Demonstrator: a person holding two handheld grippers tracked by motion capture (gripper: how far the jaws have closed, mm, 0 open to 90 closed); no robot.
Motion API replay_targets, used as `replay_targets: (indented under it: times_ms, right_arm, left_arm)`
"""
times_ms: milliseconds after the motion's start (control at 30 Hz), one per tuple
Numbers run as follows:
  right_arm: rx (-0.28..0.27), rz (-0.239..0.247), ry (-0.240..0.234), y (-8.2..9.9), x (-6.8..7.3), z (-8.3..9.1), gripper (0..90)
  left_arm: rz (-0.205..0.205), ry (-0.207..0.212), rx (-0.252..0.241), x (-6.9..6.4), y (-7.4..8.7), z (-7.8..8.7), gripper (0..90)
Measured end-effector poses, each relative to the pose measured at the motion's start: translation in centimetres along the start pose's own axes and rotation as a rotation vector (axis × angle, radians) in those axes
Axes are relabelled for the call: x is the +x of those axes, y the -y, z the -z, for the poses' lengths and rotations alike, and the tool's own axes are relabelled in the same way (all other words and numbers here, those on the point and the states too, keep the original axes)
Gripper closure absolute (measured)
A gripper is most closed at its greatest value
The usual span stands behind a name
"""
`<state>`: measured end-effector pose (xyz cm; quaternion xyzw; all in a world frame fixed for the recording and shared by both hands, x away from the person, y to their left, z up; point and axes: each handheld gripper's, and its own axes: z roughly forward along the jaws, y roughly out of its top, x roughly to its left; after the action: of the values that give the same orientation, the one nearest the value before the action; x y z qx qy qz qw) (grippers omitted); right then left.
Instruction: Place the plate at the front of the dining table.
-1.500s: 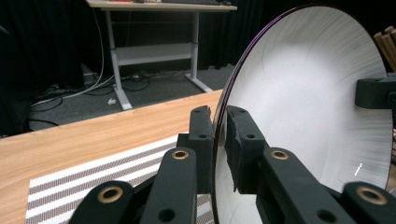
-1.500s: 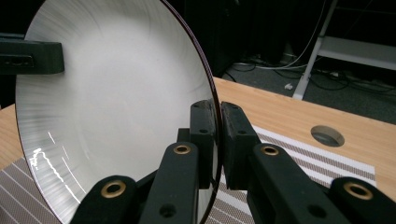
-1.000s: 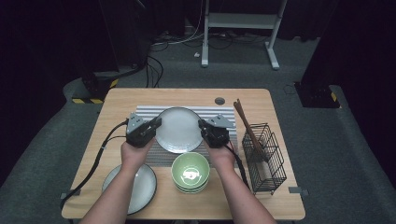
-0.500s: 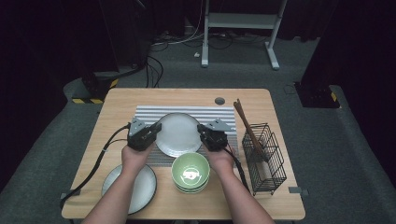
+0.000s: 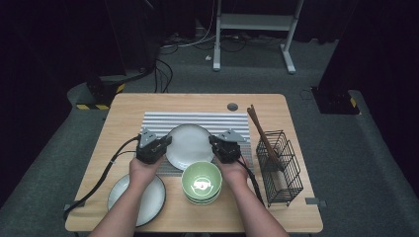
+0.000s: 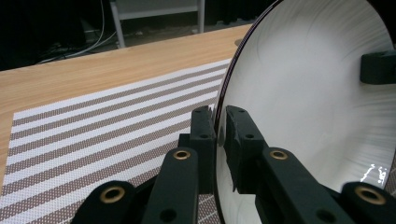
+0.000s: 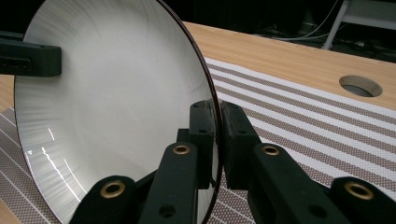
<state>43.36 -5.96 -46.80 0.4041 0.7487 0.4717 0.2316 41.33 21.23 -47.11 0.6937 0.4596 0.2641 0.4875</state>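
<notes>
A pale round plate [image 5: 189,144] is held between my two grippers over the striped placemat [image 5: 197,121] at the middle of the table. My left gripper [image 5: 159,146] is shut on the plate's left rim, and in the left gripper view its black jaws pinch the dark-edged rim of the plate [image 6: 308,93]. My right gripper [image 5: 219,146] is shut on the opposite rim; in the right gripper view the plate [image 7: 112,116] stands on edge between its jaws. Whether the plate touches the placemat I cannot tell.
A stack of green bowls [image 5: 201,181] sits just in front of the plate, between my forearms. A second grey plate [image 5: 148,200] lies at the front left. A black wire basket [image 5: 279,165] with brown chopsticks [image 5: 262,136] stands at the right. A round hole [image 5: 232,106] marks the tabletop behind the placemat.
Both grippers and the plate have come down and toward me, closer to the green bowls. The grip on the rim is unchanged.
</notes>
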Motion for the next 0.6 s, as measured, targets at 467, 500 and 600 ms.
replay_targets:
  times_ms: [467,500,600]
  right_arm:
    - [0.005,-0.014,0.008,0.0,-0.2,-0.6,84.0]
    - [0.004,-0.016,0.005,0.0,-0.2,-0.7,84.0]
    - [0.004,-0.023,0.008,0.0,-0.4,-1.0,84.0]
  left_arm:
    - [-0.029,0.011,0.077,1.1,-0.2,-0.8,81.0]
    - [-0.025,0.012,0.079,1.2,-0.2,-0.9,81.0]
    - [-0.016,0.015,0.09,1.5,-0.1,-1.2,80.8]
